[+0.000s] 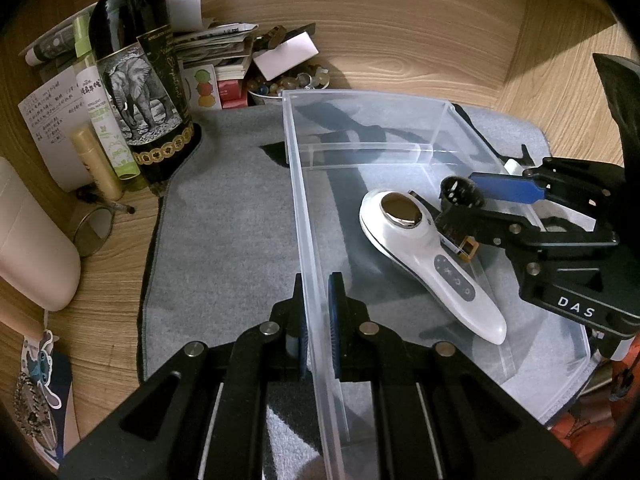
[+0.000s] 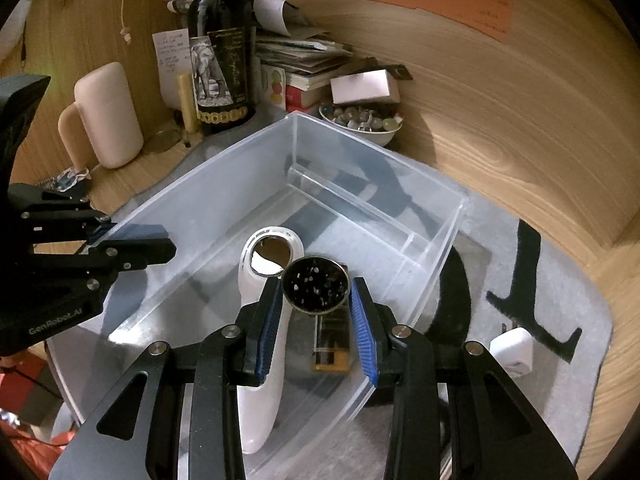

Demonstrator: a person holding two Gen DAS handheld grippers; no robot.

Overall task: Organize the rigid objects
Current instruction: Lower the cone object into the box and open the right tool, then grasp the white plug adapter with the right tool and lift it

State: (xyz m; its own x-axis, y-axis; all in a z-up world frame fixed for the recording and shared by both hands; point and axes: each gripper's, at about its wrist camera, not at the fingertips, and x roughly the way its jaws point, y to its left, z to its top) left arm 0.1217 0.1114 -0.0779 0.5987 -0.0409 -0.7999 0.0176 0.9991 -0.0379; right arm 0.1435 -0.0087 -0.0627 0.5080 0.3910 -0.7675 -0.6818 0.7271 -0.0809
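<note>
A clear plastic bin (image 1: 316, 160) (image 2: 224, 196) sits on a grey mat. A white handheld device with a metal head (image 1: 424, 256) (image 2: 260, 360) lies inside it. My left gripper (image 1: 318, 328) is shut on the bin's left wall; it also shows in the right wrist view (image 2: 144, 244). My right gripper (image 2: 316, 320) (image 1: 476, 204) is over the bin, closed on a black round perforated cup with a clear and gold base (image 2: 316, 286) (image 1: 460, 196), held above the bin floor beside the white device.
A dark wine bottle with an elephant label (image 1: 140, 80) (image 2: 222, 52), stacked papers and boxes (image 1: 224, 52), a bowl of beads (image 2: 362, 122), a pinkish speaker-like object (image 2: 108, 116) and a small white item (image 2: 514, 350) on the mat surround the bin. Wooden walls enclose the desk.
</note>
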